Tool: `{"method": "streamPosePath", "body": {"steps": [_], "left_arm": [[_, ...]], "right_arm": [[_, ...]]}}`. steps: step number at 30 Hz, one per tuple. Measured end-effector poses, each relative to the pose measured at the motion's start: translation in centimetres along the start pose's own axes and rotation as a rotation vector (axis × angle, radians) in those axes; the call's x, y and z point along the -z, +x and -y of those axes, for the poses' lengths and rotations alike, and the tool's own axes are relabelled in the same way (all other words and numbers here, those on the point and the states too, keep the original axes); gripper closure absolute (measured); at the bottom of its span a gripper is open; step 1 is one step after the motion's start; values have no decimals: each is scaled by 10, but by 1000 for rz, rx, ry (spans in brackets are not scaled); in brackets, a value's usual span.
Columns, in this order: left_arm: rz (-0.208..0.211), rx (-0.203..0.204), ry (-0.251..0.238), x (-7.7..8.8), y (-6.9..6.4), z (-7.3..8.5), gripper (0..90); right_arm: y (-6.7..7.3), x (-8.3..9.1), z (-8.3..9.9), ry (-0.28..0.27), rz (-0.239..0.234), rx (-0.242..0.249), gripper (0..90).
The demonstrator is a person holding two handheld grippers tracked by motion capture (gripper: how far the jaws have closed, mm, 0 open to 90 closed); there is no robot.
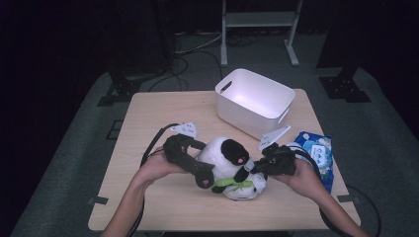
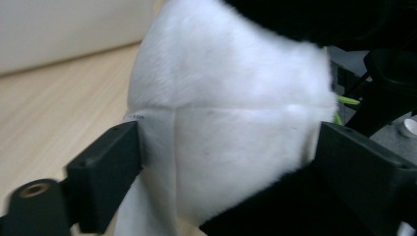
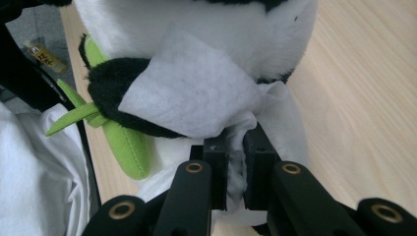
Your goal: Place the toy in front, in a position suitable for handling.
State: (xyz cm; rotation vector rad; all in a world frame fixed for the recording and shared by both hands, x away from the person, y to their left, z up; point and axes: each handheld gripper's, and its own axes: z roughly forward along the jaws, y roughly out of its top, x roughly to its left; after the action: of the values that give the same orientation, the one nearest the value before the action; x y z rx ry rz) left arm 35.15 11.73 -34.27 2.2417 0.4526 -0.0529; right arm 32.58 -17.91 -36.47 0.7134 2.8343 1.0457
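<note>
Two close views add detail: right gripper (image 3: 235, 147) pinches a white wipe (image 3: 192, 93); left gripper (image 2: 226, 162) straddles the plush panda (image 2: 231, 113), released.

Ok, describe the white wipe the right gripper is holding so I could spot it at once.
On the wooden table, in front of the white plastic bin, lies a plush panda. The right gripper is shut on a thin white wipe draped over the panda's black paw, flat and papery against the fluffy fur.
</note>
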Motion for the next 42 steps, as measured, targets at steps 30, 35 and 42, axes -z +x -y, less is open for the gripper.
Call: {"method": "streamPosePath", "body": {"steps": [30, 35, 42], "left_arm": [[-101, -128, 75, 33, -14, -23, 372], [-100, -136, 76, 27, -15, -28, 366], [-97, -156, 88, 19, -20, -38, 358]], "right_arm": [[10, 51, -56, -159, -10, 45, 826], [16, 54, -70, -141, 14, 80, 826], [21, 59, -85, -144, 19, 112, 826]]}}
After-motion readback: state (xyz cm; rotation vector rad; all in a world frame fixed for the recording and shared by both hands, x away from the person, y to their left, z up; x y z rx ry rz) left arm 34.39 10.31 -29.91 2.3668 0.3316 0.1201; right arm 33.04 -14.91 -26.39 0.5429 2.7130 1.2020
